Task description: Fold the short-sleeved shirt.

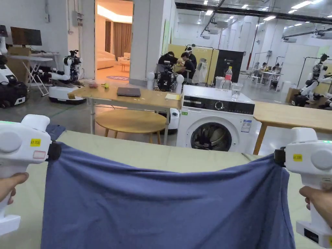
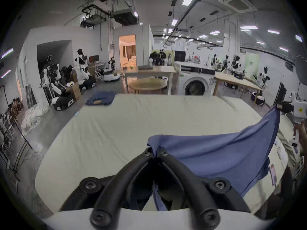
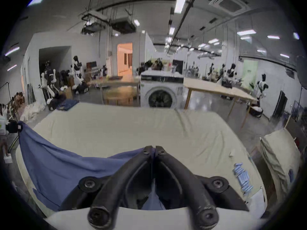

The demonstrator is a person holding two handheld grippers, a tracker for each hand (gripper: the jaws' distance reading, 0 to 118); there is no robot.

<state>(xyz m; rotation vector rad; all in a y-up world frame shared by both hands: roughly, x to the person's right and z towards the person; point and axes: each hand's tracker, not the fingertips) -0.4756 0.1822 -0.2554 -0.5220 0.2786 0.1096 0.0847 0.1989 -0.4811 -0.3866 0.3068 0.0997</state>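
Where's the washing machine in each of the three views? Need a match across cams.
Head view: washing machine right of centre, behind the cream work surface.
Left gripper view: washing machine upper centre-right, beyond the surface's far edge.
Right gripper view: washing machine at centre, above the shut jaws.
Shared landmark: the blue shirt stretched between both grippers, in front of the machine in every view.

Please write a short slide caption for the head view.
Both grippers, left gripper and right gripper, hold a blue shirt stretched above the cream table.
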